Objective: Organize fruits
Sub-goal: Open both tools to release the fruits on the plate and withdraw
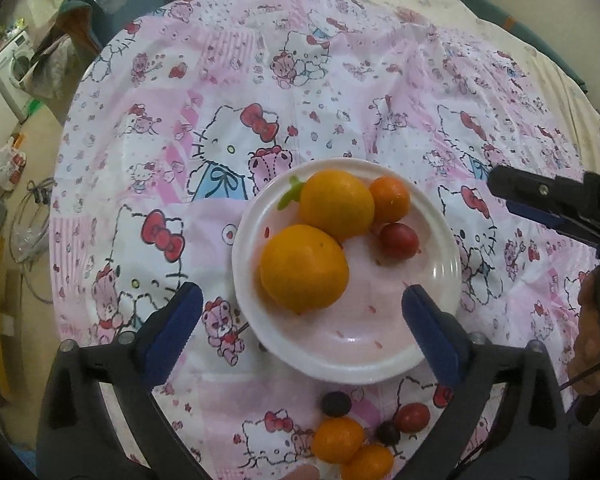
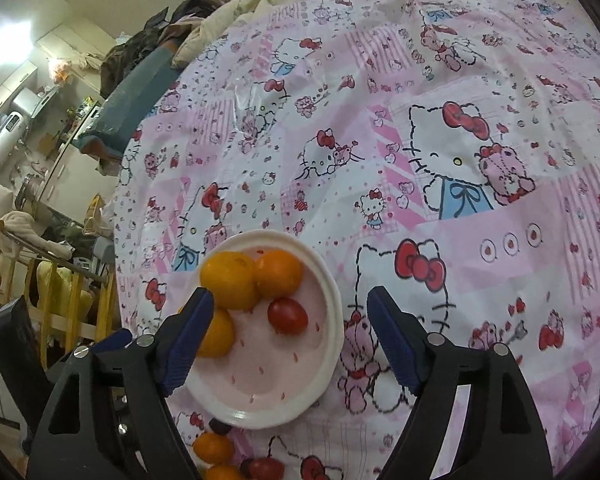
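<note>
Four fruits sit in the white, pink-speckled plate before us: two large oranges, touching each other, a smaller orange at the far rim, and a red cherry tomato just beside it. We see the plate resting on a round surface covered by a pink cartoon-cat plastic cloth. Our left claw hangs over the plate's near side, blue pads spread wide with nothing between them. Our right claw also stands wide over the plate, gripping nothing. On the cloth near the plate's closest edge lie more loose fruits: small oranges, another red tomato and two dark round ones.
</note>
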Demonstrator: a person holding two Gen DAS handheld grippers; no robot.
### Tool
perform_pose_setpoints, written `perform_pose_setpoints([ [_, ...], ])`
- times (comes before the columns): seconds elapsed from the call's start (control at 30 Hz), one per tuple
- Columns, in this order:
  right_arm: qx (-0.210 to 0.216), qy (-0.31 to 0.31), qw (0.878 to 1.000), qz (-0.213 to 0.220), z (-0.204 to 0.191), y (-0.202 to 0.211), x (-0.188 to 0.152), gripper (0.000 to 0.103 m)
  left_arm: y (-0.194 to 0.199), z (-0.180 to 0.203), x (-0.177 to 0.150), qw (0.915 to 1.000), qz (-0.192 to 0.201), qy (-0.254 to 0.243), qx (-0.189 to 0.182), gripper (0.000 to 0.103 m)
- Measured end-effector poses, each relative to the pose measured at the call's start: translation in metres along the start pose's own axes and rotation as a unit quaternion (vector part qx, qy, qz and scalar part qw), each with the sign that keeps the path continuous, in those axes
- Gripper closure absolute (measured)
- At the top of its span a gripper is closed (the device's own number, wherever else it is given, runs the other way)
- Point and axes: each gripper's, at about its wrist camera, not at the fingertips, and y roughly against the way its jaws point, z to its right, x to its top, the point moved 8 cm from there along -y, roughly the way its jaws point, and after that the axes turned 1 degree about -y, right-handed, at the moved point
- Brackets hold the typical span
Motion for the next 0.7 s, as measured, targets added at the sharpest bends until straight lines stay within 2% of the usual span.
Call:
perform_pose_setpoints([
  [0.27, 0.007, -0.009, 1.0, 0.006, -0.003, 0.028, -0.033, 0.021, 0.025, -0.008, -0.015, 0.9999, 0.011, 0.004, 0.011, 0.004],
  [0.43, 0.028, -0.029, 0.999, 0.013, -0.006, 0.048, -0.05, 0.021, 0.046, -0.007, -0.024, 0.9996, 0.027, 0.004, 0.008, 0.004],
  [0.7, 0.019, -0.015, 1.0, 0.019, -0.012, 0.067, -0.08, 0.021, 0.061, -0.018, -0.038, 0.9991, 0.038, 0.01, 0.014, 0.004],
])
